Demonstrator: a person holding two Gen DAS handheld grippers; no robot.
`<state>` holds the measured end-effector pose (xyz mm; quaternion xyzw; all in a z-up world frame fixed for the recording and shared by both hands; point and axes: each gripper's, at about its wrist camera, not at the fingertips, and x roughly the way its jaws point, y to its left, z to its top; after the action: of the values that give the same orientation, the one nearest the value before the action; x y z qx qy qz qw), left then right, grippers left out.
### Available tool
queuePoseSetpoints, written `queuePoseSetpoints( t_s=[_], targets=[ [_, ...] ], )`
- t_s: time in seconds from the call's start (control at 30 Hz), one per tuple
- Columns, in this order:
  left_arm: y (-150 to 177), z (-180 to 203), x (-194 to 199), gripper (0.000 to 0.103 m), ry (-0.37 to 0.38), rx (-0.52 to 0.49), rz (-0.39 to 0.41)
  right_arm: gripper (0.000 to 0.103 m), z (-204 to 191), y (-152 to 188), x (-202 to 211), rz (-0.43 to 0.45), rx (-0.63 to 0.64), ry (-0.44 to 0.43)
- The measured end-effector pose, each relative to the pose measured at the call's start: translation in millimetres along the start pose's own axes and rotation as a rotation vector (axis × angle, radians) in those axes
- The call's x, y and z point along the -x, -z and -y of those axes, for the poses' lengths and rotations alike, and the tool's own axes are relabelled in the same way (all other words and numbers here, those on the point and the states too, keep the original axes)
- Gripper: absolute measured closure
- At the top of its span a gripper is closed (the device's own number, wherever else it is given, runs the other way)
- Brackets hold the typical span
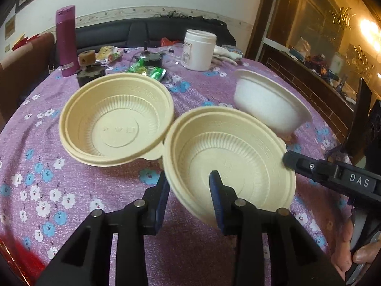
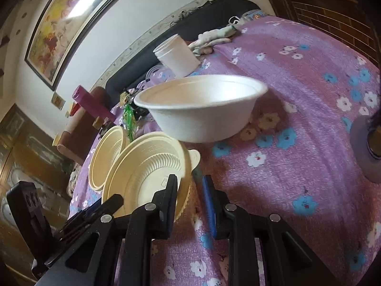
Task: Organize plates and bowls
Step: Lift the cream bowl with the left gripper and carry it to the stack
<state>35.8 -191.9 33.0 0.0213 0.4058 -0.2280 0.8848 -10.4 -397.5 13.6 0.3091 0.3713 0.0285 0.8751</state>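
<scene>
Left wrist view: on the floral purple tablecloth (image 1: 202, 250) sit a white bowl (image 1: 266, 104) and two cream bowls; the far cream bowl (image 1: 116, 121) lies alone; the near cream bowl (image 1: 228, 164) is pinched at opposite rims by the left gripper (image 1: 190, 190) and right gripper (image 2: 190, 190).

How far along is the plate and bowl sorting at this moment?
Done: nothing looks stacked; the far cream bowl sits apart on the floral cloth. In hand: the left hand-held gripper straddles the near cream bowl rim, and the right hand-held gripper straddles its opposite edge, the bowl tilted. Left: the white bowl stands apart, unnested.
</scene>
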Motion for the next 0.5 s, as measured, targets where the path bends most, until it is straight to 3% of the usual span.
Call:
queuePoseSetpoints(
  t_s=[0.1, 0.5],
  targets=[
    [1.0, 5.0, 4.8, 0.074, -0.015, -0.026, 0.022, 0.089, -3.1, 2.7, -3.9, -0.021, 0.008, -0.025],
    [4.0, 6.4, 22.1, 0.074, -0.068, -0.038, 0.074, 0.089, -16.6, 11.6, 13.8, 0.004, 0.042, -0.054]
  ],
)
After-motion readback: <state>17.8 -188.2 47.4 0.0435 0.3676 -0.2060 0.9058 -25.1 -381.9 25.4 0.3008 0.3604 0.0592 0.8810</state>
